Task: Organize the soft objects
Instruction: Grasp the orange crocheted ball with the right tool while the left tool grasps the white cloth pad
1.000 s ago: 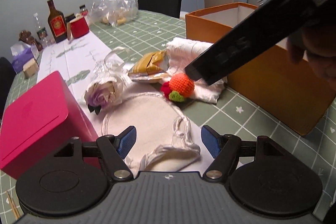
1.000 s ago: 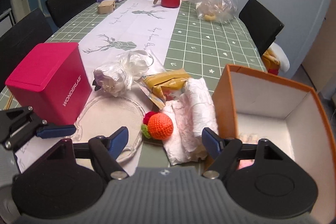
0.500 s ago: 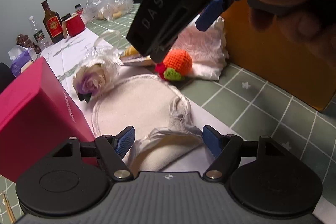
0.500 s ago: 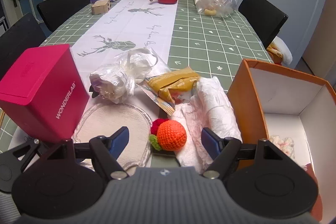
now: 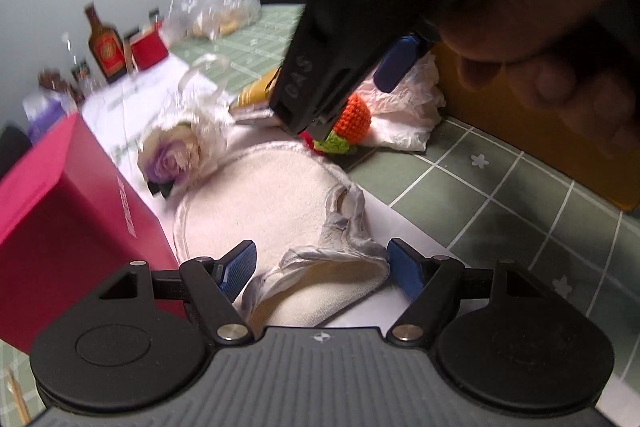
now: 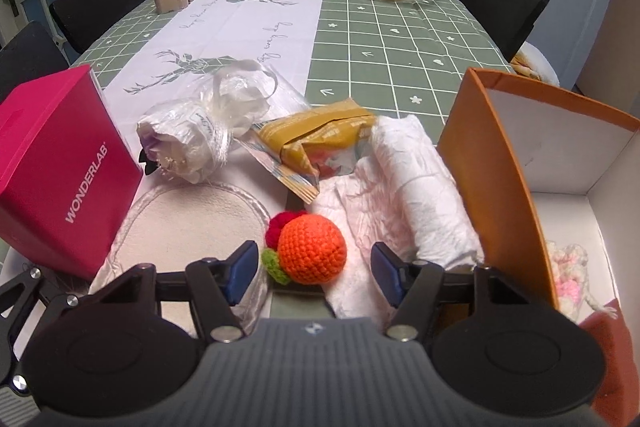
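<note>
While I leaned over the near edge of the green checked table (image 5: 500, 195), my left gripper (image 5: 320, 265) hung with its jaws spread wide around the folded near end of the flat cream fabric slipper (image 5: 256, 211), neither pad pressing it, so nothing was gripped there. I judged it was placed astride that folded end to pinch it next. In that view my right gripper (image 5: 344, 99) came down from above onto the orange crocheted ball with a green leaf (image 5: 354, 117), which lay just past the slipper's far end, beside the crumpled white cloth (image 5: 404, 107) and the orange cardboard box (image 5: 520, 131).

From the right wrist, the right gripper (image 6: 312, 273) had just been closing, with the ball (image 6: 312, 249) between its blue pads (image 6: 240, 271); gaps still showed on both sides, so it was not yet clamped. The box (image 6: 500, 163) stood open at the table's right edge, touching the cloth (image 6: 408, 195), some pale knitted stuff (image 6: 568, 267) already inside. The ball's short path there probably explained my approach. The pink carton (image 6: 60, 167) stood to the left.
</note>
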A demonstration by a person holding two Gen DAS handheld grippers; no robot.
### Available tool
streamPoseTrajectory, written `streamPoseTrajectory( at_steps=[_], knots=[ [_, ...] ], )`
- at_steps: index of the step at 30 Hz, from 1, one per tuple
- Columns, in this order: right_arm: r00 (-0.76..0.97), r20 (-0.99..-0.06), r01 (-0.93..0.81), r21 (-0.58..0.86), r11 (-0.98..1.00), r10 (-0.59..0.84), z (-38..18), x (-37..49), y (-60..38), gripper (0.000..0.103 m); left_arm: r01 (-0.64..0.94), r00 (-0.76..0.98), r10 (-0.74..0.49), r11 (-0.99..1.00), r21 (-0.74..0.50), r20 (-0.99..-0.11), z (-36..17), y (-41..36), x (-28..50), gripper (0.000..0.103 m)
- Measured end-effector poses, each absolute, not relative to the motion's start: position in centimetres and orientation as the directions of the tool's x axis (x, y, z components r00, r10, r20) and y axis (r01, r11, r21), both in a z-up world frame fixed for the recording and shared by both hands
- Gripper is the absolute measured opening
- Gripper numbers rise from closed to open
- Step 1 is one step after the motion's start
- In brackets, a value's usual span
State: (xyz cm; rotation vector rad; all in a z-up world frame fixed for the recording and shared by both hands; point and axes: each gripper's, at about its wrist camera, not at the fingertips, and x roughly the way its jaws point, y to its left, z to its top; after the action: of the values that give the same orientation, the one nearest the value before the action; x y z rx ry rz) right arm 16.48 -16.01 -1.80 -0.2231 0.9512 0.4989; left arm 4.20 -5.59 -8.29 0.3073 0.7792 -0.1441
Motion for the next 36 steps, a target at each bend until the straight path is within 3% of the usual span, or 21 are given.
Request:
streamPoseTrajectory(
  at_steps=[7, 10, 14, 17, 21, 36],
  knots=[
    [0.471, -0.827, -0.501, 0.037, 0.865, 0.308, -2.8, 17.0, -15.4, 0.062, 0.236, 0.670, -0.055, 0.961, 0.142, -0.740, -8.1, -4.6, 4.7, 0.080],
    [0.474, -0.827, -0.505, 0.025, 0.863, 0.302, -3.0, 16.9, -15.0, 0.062, 0.215, 0.654, -0.078, 0.973, 0.086, -0.753, -8.0, -3.9, 5.0, 0.070],
    [0.473, -0.832, -0.506, 0.013, 0.862, 0.290, -3.6, 17.1, -14.6, 0.062, 0.226, 0.658, -0.063, 0.967, 0.117, -0.751, -7.8, -4.2, 4.9, 0.053],
    [0.476, -0.833, -0.510, 0.000, 0.860, 0.283, -3.8, 17.1, -14.4, 0.062, 0.227, 0.658, -0.052, 0.965, 0.132, -0.751, -7.7, -4.3, 4.8, 0.046],
    [0.468, -0.834, -0.516, 0.011, 0.857, 0.293, -3.8, 17.1, -14.3, 0.051, 0.222, 0.655, -0.042, 0.965, 0.139, -0.754, -7.6, -4.1, 4.8, 0.041],
    [0.460, -0.831, -0.531, 0.026, 0.847, 0.314, -2.5, 16.3, -15.2, 0.048, 0.212, 0.680, -0.006, 0.959, 0.189, -0.733, -7.0, -4.0, 4.5, 0.026]
  ],
)
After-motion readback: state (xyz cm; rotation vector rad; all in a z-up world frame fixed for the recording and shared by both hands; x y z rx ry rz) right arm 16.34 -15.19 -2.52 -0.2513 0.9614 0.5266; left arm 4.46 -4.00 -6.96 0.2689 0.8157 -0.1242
